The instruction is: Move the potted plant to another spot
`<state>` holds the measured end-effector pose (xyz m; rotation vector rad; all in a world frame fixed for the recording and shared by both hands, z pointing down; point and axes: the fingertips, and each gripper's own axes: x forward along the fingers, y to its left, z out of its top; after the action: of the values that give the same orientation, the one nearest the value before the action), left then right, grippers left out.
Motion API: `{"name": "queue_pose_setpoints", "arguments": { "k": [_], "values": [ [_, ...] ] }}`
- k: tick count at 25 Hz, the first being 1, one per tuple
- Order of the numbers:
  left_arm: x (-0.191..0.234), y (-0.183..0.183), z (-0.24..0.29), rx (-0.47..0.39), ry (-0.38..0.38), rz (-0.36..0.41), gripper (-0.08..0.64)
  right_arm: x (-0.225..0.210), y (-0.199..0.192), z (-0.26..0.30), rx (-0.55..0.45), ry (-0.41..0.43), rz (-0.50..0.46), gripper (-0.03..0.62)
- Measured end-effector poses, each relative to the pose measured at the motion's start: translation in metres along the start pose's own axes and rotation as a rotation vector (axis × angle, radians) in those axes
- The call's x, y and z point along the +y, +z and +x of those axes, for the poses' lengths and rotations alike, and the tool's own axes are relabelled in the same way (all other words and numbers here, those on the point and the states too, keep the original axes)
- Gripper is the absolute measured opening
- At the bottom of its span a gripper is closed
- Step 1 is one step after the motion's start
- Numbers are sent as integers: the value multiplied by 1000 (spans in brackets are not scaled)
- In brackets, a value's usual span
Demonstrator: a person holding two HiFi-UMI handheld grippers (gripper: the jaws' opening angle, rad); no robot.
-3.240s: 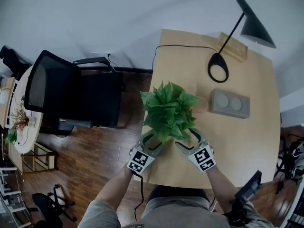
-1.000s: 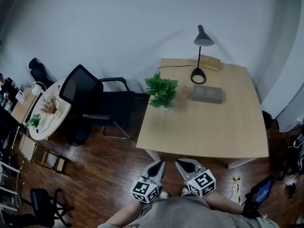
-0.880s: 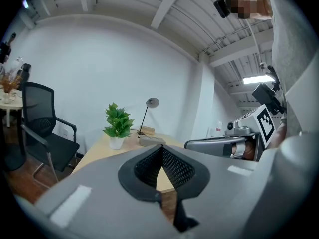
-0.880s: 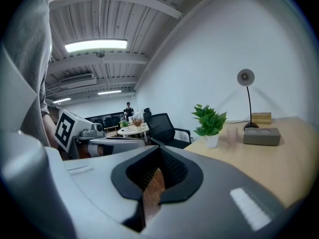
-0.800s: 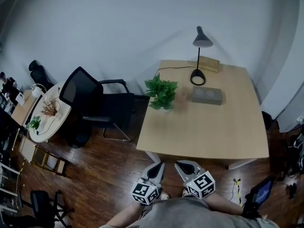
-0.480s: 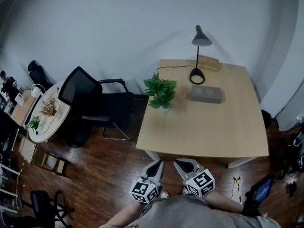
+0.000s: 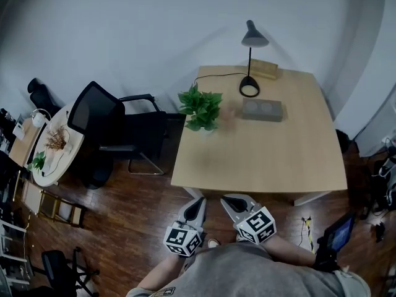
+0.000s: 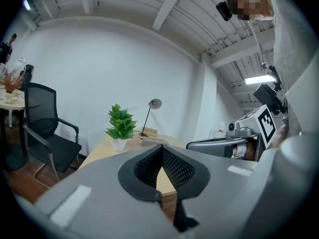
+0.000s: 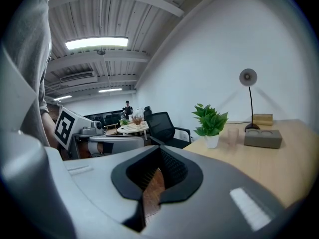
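Left tool: is being held clenched, its jaws pressed together with nothing between them, over the wooden floor just short of the table's near edge.
Right tool: is being held clenched as well, jaws together and empty, just beside the left tool and pointed toward the table.
Potted plant: is being borne by the table, upright in its white pot, near the far left corner and well apart from both tools.
Clear cup: is being seen just beside the plant, between it and the grey block.
Desk lamp: is being seen upright at the table's far edge, behind the grey block.
Office chair: is being seen on the floor, left of the table and near the plant's corner.
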<state>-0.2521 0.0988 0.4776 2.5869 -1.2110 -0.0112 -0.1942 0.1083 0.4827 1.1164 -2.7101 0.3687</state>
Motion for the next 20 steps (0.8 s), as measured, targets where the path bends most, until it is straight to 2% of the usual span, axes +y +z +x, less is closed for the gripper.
{"name": "queue_pose_setpoints", "arguments": {
  "k": [20],
  "values": [
    [-7, 5, -4, 32, 0, 9, 0, -3, 9, -6, 1, -5, -25, 5]
  ]
}}
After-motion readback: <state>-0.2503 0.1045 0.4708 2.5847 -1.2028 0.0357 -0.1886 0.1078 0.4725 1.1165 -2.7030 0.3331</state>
